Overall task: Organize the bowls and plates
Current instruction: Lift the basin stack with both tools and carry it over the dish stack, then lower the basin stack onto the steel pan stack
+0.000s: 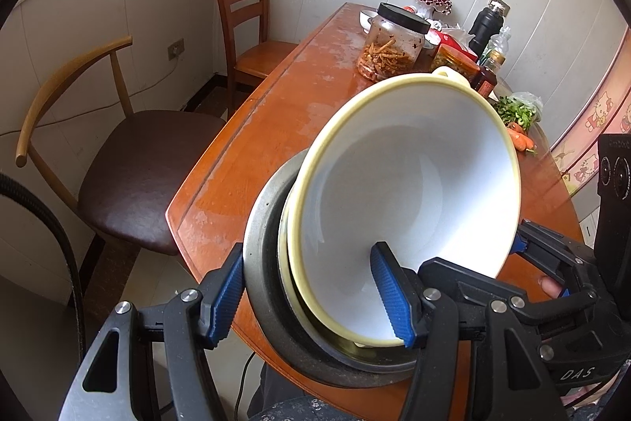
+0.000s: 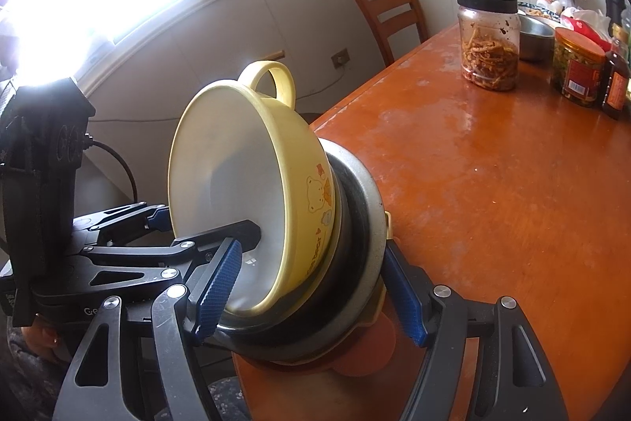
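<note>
Nearest, at the table's near edge: one stack of nested dishes, tipped up on edge. It comprises one yellow plastic bowl with a white inside, a loop handle and a bear print (image 2: 252, 192), seated in one grey metal dish with a dark inner band (image 2: 357, 255); a further pale rim shows between them, count uncertain. Left gripper (image 1: 315, 298): jaws closed across the stack's rim, one blue pad inside the bowl, the other on the metal dish's outside. Right gripper (image 2: 315, 287): jaws likewise clamped across the stack from the other side. Step in hand, by judgement: carrying or setting the gathered stack as one unit. The next move calls for both hands to tilt it level together and lower it flat onto the orange wooden table (image 2: 493, 184), since the edge is close and the bowl sits loosely. Farther off: one black-lidded clear jar of shredded pickle (image 2: 489, 38), one red-labelled jar (image 2: 577, 70), one steel bowl (image 2: 534, 34), several bottles, two chairs, some carrots and greens.
</note>
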`<state>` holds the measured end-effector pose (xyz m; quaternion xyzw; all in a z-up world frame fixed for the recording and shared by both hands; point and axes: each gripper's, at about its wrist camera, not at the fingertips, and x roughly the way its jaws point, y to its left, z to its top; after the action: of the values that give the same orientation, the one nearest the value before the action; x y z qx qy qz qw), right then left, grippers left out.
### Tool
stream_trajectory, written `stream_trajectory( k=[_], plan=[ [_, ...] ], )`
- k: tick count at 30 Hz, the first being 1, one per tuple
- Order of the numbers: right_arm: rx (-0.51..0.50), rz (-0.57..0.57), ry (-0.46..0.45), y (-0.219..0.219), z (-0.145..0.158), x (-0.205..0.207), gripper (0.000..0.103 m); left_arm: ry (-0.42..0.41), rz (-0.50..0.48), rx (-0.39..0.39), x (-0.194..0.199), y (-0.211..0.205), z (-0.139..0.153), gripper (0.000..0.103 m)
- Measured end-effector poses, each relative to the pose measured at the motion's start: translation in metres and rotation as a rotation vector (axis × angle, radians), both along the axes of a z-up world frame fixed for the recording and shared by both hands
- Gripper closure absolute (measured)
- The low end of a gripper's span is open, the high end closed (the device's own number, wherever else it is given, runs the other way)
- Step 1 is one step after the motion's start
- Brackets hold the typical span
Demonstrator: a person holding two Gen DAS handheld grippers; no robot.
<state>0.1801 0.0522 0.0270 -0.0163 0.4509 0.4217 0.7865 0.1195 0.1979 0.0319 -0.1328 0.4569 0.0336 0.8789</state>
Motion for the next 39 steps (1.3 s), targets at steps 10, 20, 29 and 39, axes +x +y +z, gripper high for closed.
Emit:
stream_trajectory(
  k=[10,20,29,39],
  plan=[
    [-0.003,-0.002,-0.024,0.0,0.001,0.0,0.029,-0.007,0.003,0.017,0.002,0.001,0.001,0.041],
    [-0.003,-0.004,-0.021,0.001,0.001,0.003,0.029,-0.012,0.003,0.01,0.001,0.003,0.001,0.041],
    [-0.002,-0.017,0.0,-0.002,-0.002,0.006,0.029,-0.045,0.002,-0.01,-0.002,0.006,0.007,0.04],
    [-0.005,-0.029,-0.1,-0.012,0.014,-0.002,0.026,-0.076,0.023,0.005,-0.013,0.008,0.02,0.04]
  ],
)
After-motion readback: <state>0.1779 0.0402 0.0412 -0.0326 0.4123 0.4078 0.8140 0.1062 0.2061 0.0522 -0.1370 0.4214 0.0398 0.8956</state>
